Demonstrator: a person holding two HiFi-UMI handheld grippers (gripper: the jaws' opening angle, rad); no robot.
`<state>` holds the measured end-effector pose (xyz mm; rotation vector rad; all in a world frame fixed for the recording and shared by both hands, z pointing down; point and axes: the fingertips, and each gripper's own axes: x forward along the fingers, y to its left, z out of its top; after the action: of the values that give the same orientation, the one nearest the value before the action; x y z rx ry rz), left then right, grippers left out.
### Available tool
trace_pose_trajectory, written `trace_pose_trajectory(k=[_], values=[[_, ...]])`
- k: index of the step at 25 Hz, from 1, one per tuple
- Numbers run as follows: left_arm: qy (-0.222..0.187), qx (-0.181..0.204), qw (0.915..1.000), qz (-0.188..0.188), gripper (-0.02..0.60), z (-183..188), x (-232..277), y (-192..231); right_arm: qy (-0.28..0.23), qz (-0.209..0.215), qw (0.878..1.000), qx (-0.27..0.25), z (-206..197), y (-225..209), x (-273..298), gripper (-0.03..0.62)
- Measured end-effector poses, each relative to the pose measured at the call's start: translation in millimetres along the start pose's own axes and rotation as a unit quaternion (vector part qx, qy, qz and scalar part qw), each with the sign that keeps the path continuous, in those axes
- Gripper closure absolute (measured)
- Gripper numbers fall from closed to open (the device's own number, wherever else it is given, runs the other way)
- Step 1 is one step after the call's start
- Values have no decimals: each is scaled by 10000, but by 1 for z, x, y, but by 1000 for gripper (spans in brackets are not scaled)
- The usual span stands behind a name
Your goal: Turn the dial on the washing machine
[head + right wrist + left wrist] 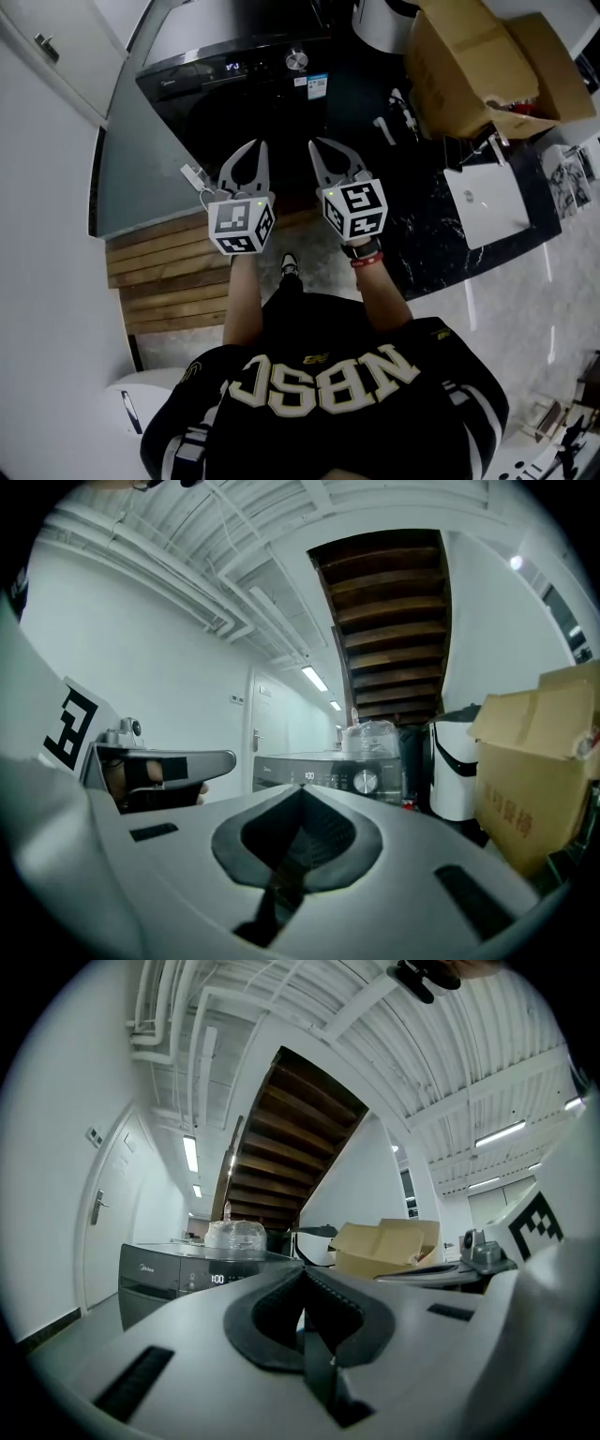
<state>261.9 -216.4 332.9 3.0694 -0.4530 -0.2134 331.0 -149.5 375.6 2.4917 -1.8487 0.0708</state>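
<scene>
washing machine (281,769): front below panel hidden behind right gripper (301,787) | cardboard box (542,780): cut off at right edge | display (232,67): head-view digits too small to read

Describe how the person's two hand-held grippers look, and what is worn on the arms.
The left gripper and right gripper each have pale grey curved jaws with dark pads, plus a white cube of black square markers with a green light. The right wrist wears a dark and red wristband; the black top bears cream lettering.

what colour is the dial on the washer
Silver dial on a dark grey washer; the right gripper view shows it best.
</scene>
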Motion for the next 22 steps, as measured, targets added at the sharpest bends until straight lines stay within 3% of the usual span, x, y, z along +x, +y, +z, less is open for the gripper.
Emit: trace_pose_trajectory(k=[11,22], values=[[31,-87,9994,-347,568,-12,108,88,50,-456,9989,-80,7,-47,130,586],[263,-298,9979,-511,568,-46,164,124,390,-843,9949,-401,-12,-89,190,586]])
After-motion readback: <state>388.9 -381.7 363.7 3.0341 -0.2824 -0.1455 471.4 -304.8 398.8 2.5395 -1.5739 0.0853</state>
